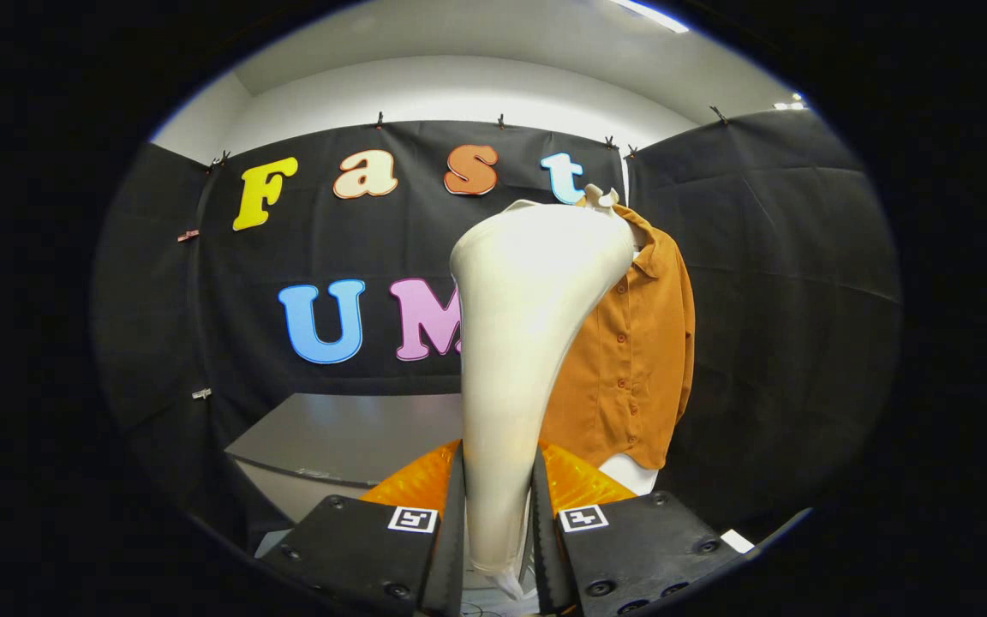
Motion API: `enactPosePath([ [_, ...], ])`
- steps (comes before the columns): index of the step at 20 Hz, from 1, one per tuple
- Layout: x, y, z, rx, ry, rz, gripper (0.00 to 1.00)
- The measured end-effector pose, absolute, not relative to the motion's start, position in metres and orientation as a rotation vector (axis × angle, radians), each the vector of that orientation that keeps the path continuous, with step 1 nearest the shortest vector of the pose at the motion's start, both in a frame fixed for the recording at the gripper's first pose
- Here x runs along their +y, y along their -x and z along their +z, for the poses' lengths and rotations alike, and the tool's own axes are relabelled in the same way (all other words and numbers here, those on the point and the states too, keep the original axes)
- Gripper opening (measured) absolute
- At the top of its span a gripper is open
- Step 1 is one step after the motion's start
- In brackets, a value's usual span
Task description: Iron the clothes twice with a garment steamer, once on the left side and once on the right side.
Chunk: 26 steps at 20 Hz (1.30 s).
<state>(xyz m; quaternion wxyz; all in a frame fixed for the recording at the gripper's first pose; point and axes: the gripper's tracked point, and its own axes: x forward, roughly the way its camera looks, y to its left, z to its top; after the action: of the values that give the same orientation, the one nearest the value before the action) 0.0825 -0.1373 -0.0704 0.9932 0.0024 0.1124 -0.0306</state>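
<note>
Between claw [498, 523] fingers, steamer [519, 343], shirt [631, 360] beyond

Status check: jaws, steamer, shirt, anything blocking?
Gripper jaws shut on steamer. Shirt hanging beyond it, steamer head near collar. Nothing between them.

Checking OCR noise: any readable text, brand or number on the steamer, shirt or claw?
Steamer, gripped in the shut claw: none.
Shirt, hanging just beyond the steamer: none.
Claw: two square markers, coded patterns, no readable text.
</note>
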Motion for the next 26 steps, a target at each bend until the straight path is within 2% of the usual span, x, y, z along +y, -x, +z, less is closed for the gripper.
enactPosePath([
  [7, -0.210, -0.157, -0.078, 0.257, -0.053, -0.027, 0.37],
  [17, -0.247, -0.249, -0.120, 0.341, -0.079, 0.092, 0.37],
  [26, -0.261, -0.282, -0.155, 0.402, -0.109, 0.149, 0.37],
])
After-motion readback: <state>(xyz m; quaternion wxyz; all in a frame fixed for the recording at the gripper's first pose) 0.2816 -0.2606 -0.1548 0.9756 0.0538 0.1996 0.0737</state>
